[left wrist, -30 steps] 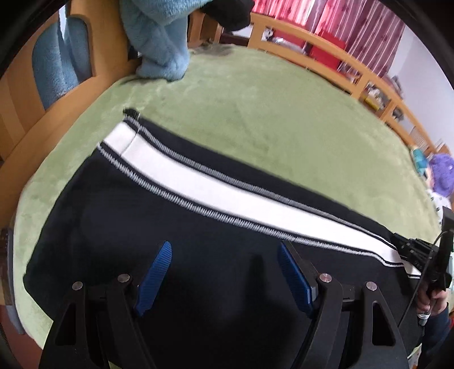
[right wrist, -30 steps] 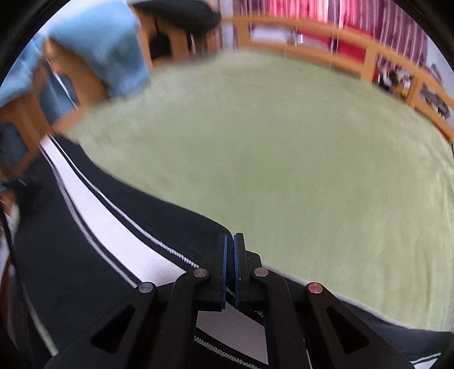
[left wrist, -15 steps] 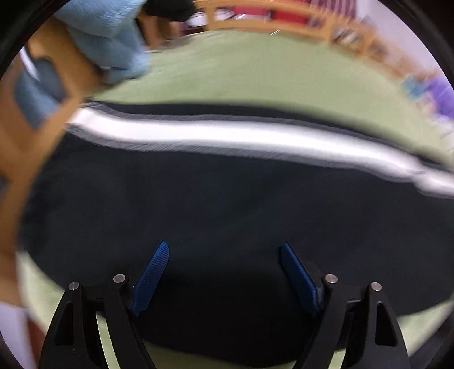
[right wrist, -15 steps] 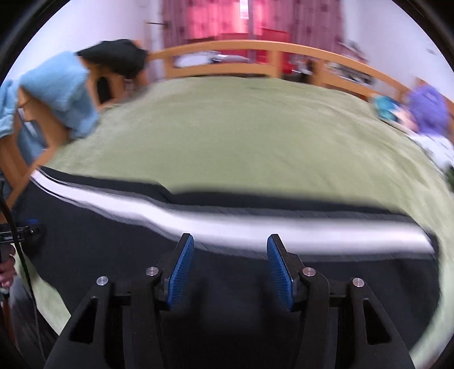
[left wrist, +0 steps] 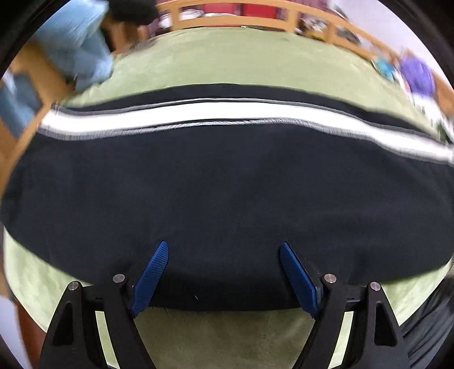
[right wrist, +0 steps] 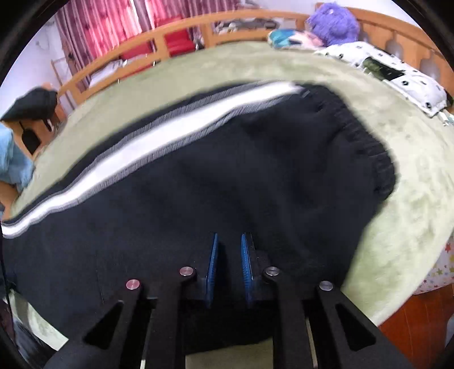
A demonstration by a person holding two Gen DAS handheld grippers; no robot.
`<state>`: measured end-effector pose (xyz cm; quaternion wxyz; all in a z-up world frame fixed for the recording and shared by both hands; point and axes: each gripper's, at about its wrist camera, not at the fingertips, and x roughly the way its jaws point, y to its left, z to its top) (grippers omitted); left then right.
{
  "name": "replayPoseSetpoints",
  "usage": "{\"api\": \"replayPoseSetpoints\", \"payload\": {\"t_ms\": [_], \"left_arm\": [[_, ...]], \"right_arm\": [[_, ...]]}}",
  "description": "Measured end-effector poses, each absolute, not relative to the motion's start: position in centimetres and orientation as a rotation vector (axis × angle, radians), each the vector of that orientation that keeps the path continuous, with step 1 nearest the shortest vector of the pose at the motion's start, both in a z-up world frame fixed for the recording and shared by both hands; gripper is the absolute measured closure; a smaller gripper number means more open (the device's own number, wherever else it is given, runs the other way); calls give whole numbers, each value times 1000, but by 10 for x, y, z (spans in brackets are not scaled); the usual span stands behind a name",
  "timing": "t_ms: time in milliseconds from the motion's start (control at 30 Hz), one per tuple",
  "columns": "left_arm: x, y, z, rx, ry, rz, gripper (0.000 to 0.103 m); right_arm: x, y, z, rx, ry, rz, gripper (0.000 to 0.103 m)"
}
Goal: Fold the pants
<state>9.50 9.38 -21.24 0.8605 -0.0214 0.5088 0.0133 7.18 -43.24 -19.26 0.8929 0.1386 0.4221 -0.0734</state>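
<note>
Left gripper (left wrist: 224,272) spread wide, its 2 blue pads (left wrist: 150,276) well apart above the near hem of the pants (left wrist: 227,193), nothing between them. Right gripper (right wrist: 229,266) has its pads drawn close with a narrow gap left, poised over black cloth; whether any fabric is pinched in that gap cannot be told, dark on dark.

Both views are smeared by motion blur, worst at the edges. In the left wrist view the pants run off both sides of the frame, so neither end shows there. In the right wrist view the ribbed waistband (right wrist: 369,147) is visible at the right, while the leg end is cut off at the left border.

The pants lie flat on the green blanket (left wrist: 241,62) of a bed, long axis running left to right across both cameras, waistband to the right. A white side stripe (left wrist: 227,112) follows that axis along the far edge.

Behind: wooden bed rail (right wrist: 181,31), a blue garment (left wrist: 76,48) draped at left, a purple plush toy (right wrist: 334,22) at right.
</note>
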Motion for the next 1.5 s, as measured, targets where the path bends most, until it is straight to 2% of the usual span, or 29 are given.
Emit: {"api": "replayPoseSetpoints", "payload": {"t_ms": [33,67,100,233,300,333,367,500,533,600,633,733,900,1100,1133,1167,1233,1267,1333,1400,1500], "left_arm": [[96,97,-209,-61,1071,38,23],[96,97,-205,-67,1072,61,23],[96,97,-197,-71,1054,100,23],[94,79,-179,-103,995,29,23],[97,63,-179,-118,990,-42,23],[101,58,-182,-118,997,-64,23],[105,53,-185,-121,1010,-82,23],[126,46,-212,-82,1058,-44,23],[119,36,-218,-45,1085,3,19],[121,44,-224,-51,1092,20,18],[119,48,-218,-68,1085,20,18],[113,66,-203,-89,1048,25,20],[103,78,-209,-175,1063,-16,20],[113,64,-212,-182,1040,-53,20],[108,52,-213,-169,1048,-42,20],[108,49,-216,-150,1068,-17,20],[110,40,-217,-137,1072,2,22],[107,39,-210,-171,1027,-28,22],[100,42,-195,-211,977,-108,19],[106,36,-197,-156,1000,-65,20],[114,35,-215,-173,1056,-54,20]], "right_arm": [[69,-439,-185,284,847,-150,72],[69,-446,-176,261,818,-171,57],[76,-448,-169,239,798,-195,53],[91,-475,-169,205,792,-188,51],[106,-490,-186,190,821,-187,63],[109,-496,-191,182,818,-195,74],[114,-499,-195,177,819,-201,77],[122,-494,-192,130,857,-243,78],[115,-491,-191,137,858,-242,78],[101,-495,-181,194,839,-233,78],[91,-498,-177,231,827,-237,72],[49,-508,-169,294,774,-290,30],[27,-534,-196,541,821,-238,29],[61,-524,-231,710,827,-141,29],[68,-522,-235,716,824,-142,31],[76,-521,-234,703,806,-163,53],[84,-524,-224,676,794,-161,83],[84,-528,-213,675,756,-123,88],[83,-528,-179,599,681,-94,89],[83,-522,-157,508,642,-97,89],[92,-526,-182,484,714,-148,89]]}}
